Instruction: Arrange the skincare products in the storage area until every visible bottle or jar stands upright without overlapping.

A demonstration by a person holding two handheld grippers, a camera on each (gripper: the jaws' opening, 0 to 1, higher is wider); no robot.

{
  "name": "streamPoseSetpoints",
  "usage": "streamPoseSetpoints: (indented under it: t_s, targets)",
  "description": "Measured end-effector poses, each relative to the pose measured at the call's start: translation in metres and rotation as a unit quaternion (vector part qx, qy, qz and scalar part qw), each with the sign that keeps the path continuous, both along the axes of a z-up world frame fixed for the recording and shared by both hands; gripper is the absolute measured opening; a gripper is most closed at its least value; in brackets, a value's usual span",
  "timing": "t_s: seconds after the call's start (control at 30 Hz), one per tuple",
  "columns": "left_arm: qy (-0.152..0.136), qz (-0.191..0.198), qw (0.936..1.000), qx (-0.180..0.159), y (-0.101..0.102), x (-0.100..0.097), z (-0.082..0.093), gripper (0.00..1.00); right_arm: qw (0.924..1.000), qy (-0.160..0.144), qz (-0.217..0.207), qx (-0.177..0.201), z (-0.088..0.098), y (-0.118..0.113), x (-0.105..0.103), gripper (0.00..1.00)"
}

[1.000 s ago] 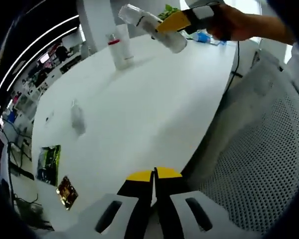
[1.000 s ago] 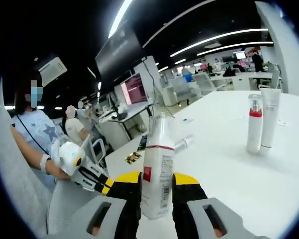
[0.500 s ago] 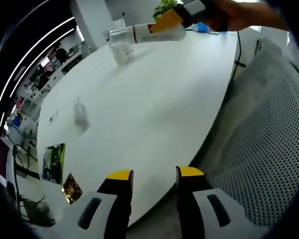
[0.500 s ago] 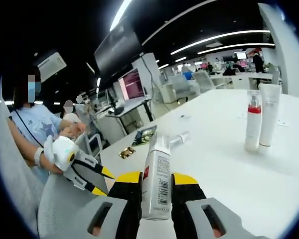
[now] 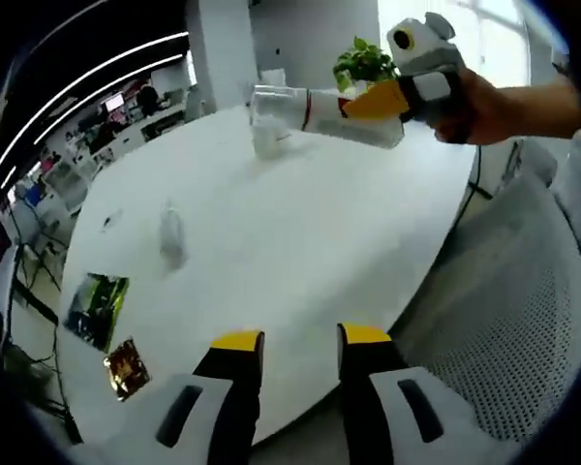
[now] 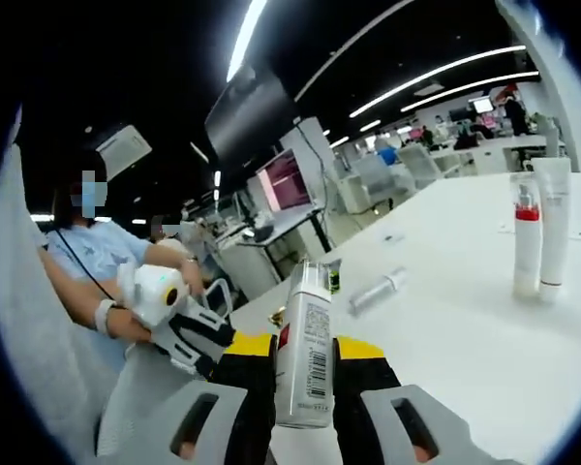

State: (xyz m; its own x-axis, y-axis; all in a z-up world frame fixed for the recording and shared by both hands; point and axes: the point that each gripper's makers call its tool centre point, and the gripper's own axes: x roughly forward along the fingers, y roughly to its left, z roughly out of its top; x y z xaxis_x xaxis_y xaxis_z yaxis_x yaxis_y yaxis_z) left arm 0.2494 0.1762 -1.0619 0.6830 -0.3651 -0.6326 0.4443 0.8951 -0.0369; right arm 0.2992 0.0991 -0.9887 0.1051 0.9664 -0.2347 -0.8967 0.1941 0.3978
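Observation:
My right gripper [image 6: 305, 351] is shut on a white bottle [image 6: 307, 310] with a red band and a barcode, held in the air above the white table [image 6: 465, 358]. In the left gripper view that bottle [image 5: 320, 108] lies nearly level in the right gripper [image 5: 387, 97], held by a hand. A red-banded pump bottle [image 6: 527, 242] and a white tube [image 6: 554, 225] stand upright side by side at the far end. A small clear bottle [image 5: 171, 232] lies on its side on the table. My left gripper [image 5: 301, 339] hangs open over the table's near edge, holding nothing.
Two flat packets [image 5: 97, 306] [image 5: 126, 367] lie near the table's left edge. A grey mesh chair [image 5: 523, 320] stands close at the right. A green plant [image 5: 363, 62] stands at the far end. A person [image 6: 87, 262] holds the left gripper [image 6: 189, 329].
My left gripper went from shut to open and stays open. The held bottle swung from slanting to nearly level. Both cameras shifted a little.

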Motion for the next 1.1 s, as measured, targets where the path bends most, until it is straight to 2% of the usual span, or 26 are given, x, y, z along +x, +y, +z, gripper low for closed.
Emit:
streamPoseSetpoints:
  t_s: [0.07, 0.1, 0.13, 0.2, 0.23, 0.27, 0.3, 0.37, 0.5, 0.6, 0.63, 0.67, 0.7, 0.73, 0.8, 0.9, 0.97, 1.0, 1.03, 1.1]
  targets:
    - [-0.016, 0.016, 0.9965, -0.081, -0.01, 0.008, 0.023, 0.24, 0.9997, -0.004, 0.024, 0.006, 0.004, 0.008, -0.015, 0.13]
    - [-0.024, 0.033, 0.9921, -0.118, -0.011, 0.013, 0.034, 0.23, 0.9995, -0.006, 0.031, 0.009, 0.004, 0.012, -0.021, 0.13]
    - [-0.028, 0.04, 0.9902, -0.131, -0.012, 0.015, 0.037, 0.21, 0.9993, -0.005, 0.035, 0.01, 0.005, 0.013, -0.024, 0.14]
    - [-0.04, 0.064, 0.9805, -0.181, -0.012, 0.02, 0.049, 0.19, 0.9989, -0.001, 0.043, 0.019, 0.006, 0.017, -0.032, 0.14]
    - [-0.044, 0.075, 0.9726, -0.216, -0.014, 0.021, 0.055, 0.19, 0.9987, 0.003, 0.044, 0.026, 0.009, 0.017, -0.033, 0.14]
    - [-0.053, 0.077, 0.9604, -0.262, -0.017, 0.021, 0.065, 0.21, 0.9986, 0.006, 0.039, 0.033, 0.011, 0.016, -0.033, 0.14]
    - [-0.058, 0.083, 0.9524, -0.287, -0.018, 0.021, 0.07, 0.23, 0.9987, 0.008, 0.037, 0.035, 0.012, 0.016, -0.033, 0.14]
    - [-0.064, 0.064, 0.9411, -0.326, -0.024, 0.016, 0.077, 0.25, 0.9986, 0.012, 0.033, 0.04, 0.013, 0.012, -0.031, 0.14]
    - [-0.066, 0.06, 0.926, -0.367, -0.027, 0.012, 0.087, 0.32, 0.9972, 0.017, 0.051, 0.052, 0.018, 0.009, -0.037, 0.14]
    - [-0.082, 0.063, 0.8965, -0.431, -0.027, 0.014, 0.106, 0.24, 0.9963, 0.02, 0.062, 0.056, 0.019, 0.01, -0.042, 0.14]
    - [-0.087, 0.067, 0.8805, -0.461, -0.027, 0.013, 0.113, 0.2, 0.9962, 0.023, 0.064, 0.055, 0.017, 0.01, -0.044, 0.14]
    - [-0.078, 0.083, 0.8732, -0.474, -0.024, 0.014, 0.111, 0.16, 0.996, 0.025, 0.065, 0.054, 0.016, 0.01, -0.045, 0.14]
    - [-0.08, 0.083, 0.8769, -0.467, -0.022, 0.014, 0.108, 0.15, 0.9952, 0.029, 0.063, 0.069, 0.021, 0.011, -0.046, 0.14]
    - [-0.082, 0.081, 0.8794, -0.462, -0.024, 0.014, 0.107, 0.14, 0.9947, 0.035, 0.068, 0.068, 0.021, 0.012, -0.048, 0.14]
    - [-0.079, 0.083, 0.8773, -0.466, -0.024, 0.014, 0.108, 0.15, 0.995, 0.032, 0.07, 0.063, 0.02, 0.013, -0.051, 0.14]
    - [-0.076, 0.079, 0.8809, -0.461, -0.029, 0.013, 0.108, 0.17, 0.994, 0.043, 0.081, 0.059, 0.018, 0.015, -0.057, 0.14]
    - [-0.077, 0.08, 0.8836, -0.455, -0.03, 0.013, 0.108, 0.17, 0.9949, 0.037, 0.081, 0.046, 0.015, 0.016, -0.058, 0.14]
    - [-0.075, 0.08, 0.8837, -0.455, -0.03, 0.012, 0.108, 0.16, 0.9943, 0.053, 0.088, 0.029, 0.01, 0.016, -0.06, 0.14]
    - [-0.075, 0.081, 0.8838, -0.455, -0.03, 0.012, 0.107, 0.16, 0.9941, 0.057, 0.09, 0.021, 0.008, 0.017, -0.061, 0.14]
    - [-0.076, 0.078, 0.8849, -0.453, -0.032, 0.012, 0.108, 0.16, 0.9936, 0.046, 0.103, 0.002, 0.002, 0.018, -0.066, 0.13]
